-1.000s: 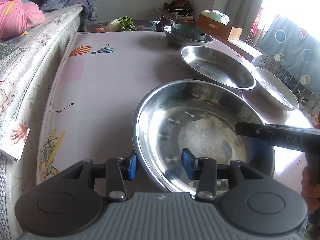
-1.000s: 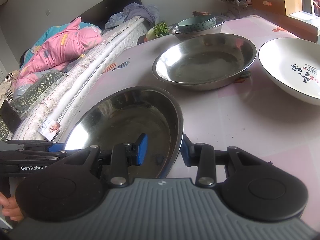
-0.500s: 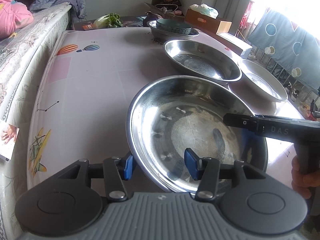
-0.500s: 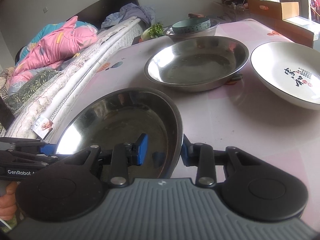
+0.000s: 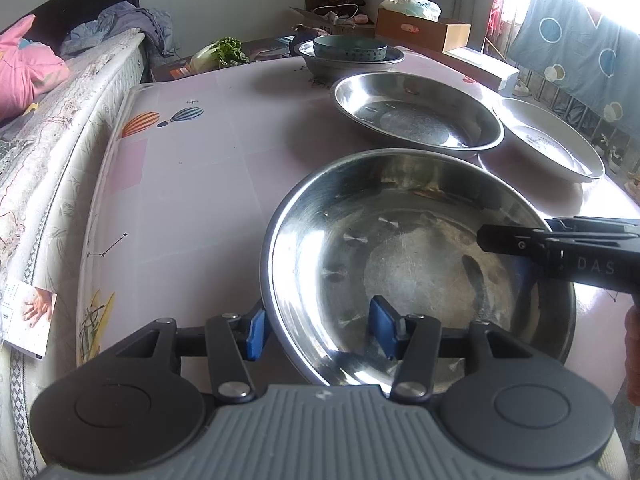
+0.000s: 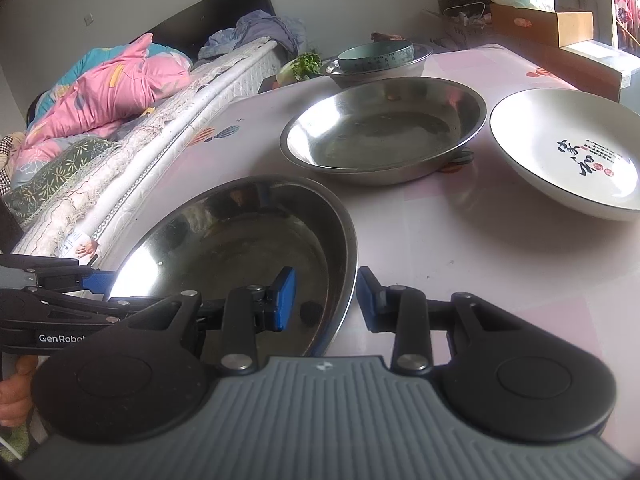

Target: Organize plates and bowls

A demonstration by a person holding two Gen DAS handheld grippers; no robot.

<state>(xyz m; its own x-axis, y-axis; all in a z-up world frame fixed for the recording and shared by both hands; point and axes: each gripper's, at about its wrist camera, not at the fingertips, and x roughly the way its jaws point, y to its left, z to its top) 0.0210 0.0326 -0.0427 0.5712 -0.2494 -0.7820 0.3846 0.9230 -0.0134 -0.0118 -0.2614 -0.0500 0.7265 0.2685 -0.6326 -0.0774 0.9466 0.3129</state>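
The left gripper jaws have just been opening, and now they stand loose around the near rim of the big steel plate, one blue pad outside, one inside, not pressing. The right gripper has its jaws around the other side of the same rim; a small gap shows by the outer pad, so they look released. The plate rests on the pink surface. Past the jaws lie a second steel plate and a white plate, with a green bowl farther back.
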